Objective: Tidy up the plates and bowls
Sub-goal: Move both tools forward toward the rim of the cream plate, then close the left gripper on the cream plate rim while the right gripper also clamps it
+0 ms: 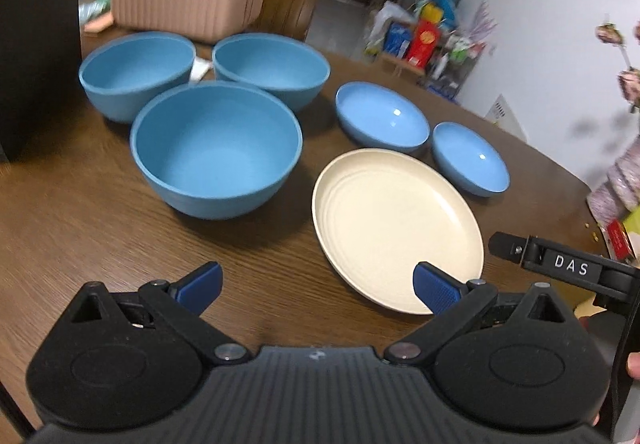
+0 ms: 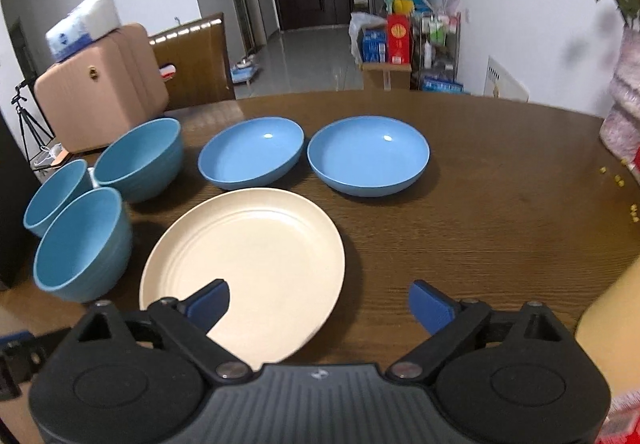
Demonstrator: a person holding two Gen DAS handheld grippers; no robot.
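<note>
Both wrist views tilt down over table [image 1: 80, 236], close; share cream plate [image 2: 248, 256], blue bowls.

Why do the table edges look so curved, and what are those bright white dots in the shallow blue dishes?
Left wrist view: the fisheye lens bows the brown wooden table, and the edges look slightly smeared. Right wrist view: the dots are lamp glare on the two glossy shallow blue dishes; the cream round plate shows none.
</note>
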